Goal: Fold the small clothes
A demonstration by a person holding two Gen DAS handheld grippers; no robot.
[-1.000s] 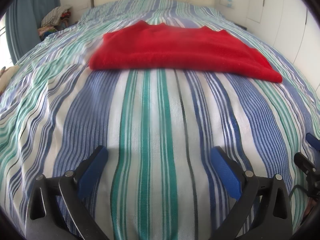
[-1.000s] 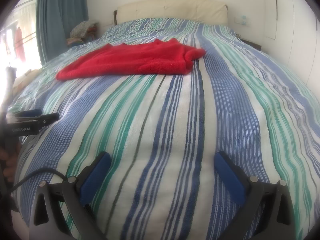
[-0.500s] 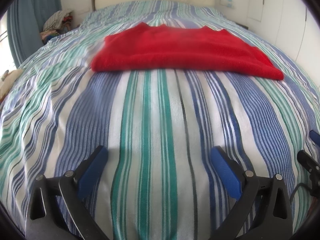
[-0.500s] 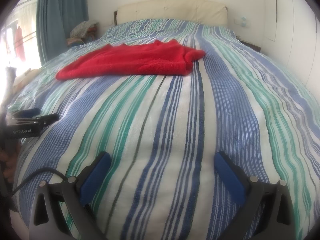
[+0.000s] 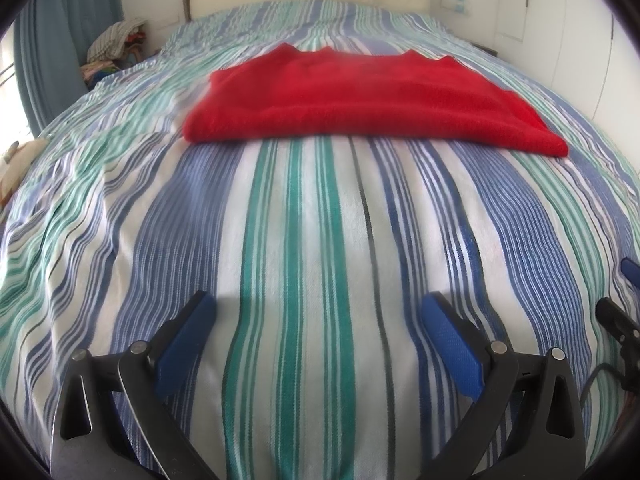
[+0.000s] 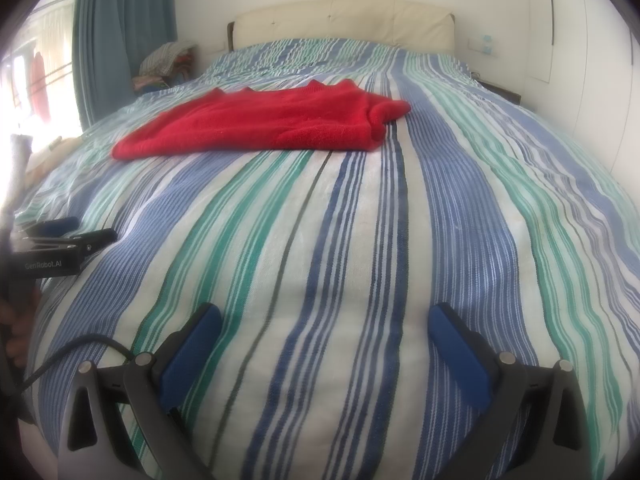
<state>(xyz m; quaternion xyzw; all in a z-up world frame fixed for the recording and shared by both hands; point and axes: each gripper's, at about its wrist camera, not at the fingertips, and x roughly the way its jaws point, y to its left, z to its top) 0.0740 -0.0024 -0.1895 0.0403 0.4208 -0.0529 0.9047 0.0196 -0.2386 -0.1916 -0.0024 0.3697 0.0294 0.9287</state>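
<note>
A red knitted garment (image 5: 360,96) lies flat on the striped bedspread (image 5: 304,240), well ahead of both grippers; in the right wrist view the garment (image 6: 272,124) sits ahead and to the left, its right edge bunched. My left gripper (image 5: 318,322) is open over bare bedspread, blue pads wide apart, nothing between them. My right gripper (image 6: 324,332) is open too, low over the bedspread (image 6: 360,220). The left gripper (image 6: 68,236) shows at the left edge of the right wrist view, and the right gripper's tips (image 5: 622,300) at the right edge of the left wrist view.
A cream headboard (image 6: 344,20) stands at the far end of the bed. A pile of clothes (image 6: 168,64) sits beside a blue curtain (image 6: 120,32) at the back left. White wardrobe doors (image 6: 592,40) line the right side. A person's hand (image 6: 16,320) holds the left gripper.
The left gripper has drifted slightly forward and left, so the red garment sits a little lower and more to the right in its view. The right wrist view is almost unchanged.
</note>
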